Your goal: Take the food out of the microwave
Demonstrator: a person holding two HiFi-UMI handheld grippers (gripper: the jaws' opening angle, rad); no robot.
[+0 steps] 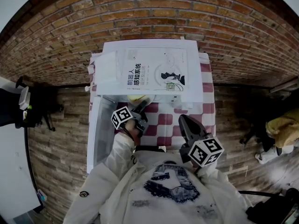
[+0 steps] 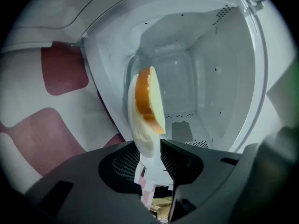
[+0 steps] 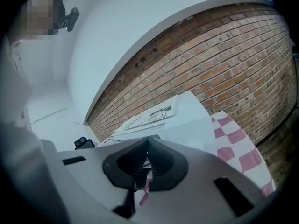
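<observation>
Fingers (image 2: pixel 180 158) of the left gripper (image 2: pixel 154 146) are clamped on the near rim of a white plate (image 2: pixel 140 125), one pad on each face. In the left gripper view the plate shows edge-on, running from six o'clock up to twelve o'clock, with the food (image 2: pixel 148 101), an orange-crusted yellow slice, lying on the face turned toward three o'clock. Its long axis follows the plate along that same line. Behind it, toward one o'clock, the bare white cavity of the microwave (image 2: pixel 219 92) opens out, so the plate looks to sit at the mouth of the oven and not yet clear of it. In the head view the open door (image 1: pixel 96 134) hangs at nine o'clock of the left gripper, the plate lies straight ahead of the fingers at twelve o'clock, and the checked tablecloth (image 1: pixel 163 122) spreads toward three o'clock. Farther right, at about four o'clock from the plate and well apart from it, the right gripper (image 1: pixel 183 120) hovers over the cloth with its jaws together on nothing. The left hand is plainly the nearer. The withdrawal likely runs back toward six o'clock, with the rim kept level so the slice stays put.
</observation>
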